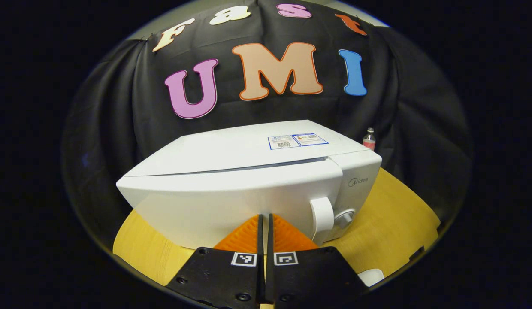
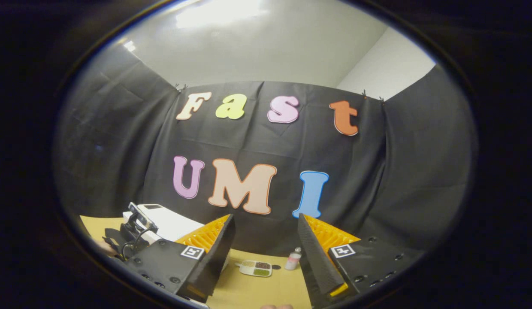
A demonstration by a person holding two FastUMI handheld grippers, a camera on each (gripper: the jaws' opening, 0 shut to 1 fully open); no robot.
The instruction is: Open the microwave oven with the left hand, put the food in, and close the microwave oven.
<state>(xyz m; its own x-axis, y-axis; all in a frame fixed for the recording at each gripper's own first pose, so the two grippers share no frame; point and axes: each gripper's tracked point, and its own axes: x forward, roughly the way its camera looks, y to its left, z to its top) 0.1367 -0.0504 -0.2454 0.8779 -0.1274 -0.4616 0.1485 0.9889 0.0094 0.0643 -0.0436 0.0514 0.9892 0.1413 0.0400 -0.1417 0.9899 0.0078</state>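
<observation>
left gripper view: microwave (image 1: 249,180) door closed, left gripper (image 1: 264,234) jaws together, empty; right gripper (image 2: 264,240) jaws wide; food tray (image 2: 256,268) waits on table (image 2: 257,292).

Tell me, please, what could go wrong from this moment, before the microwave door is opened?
1. The left gripper is shut and sits in front of the closed microwave, left of its handle; it must open and shift, or it may bump the door.
2. The food tray lies beside a small bottle; the open right gripper might knock the bottle over when it reaches.
</observation>
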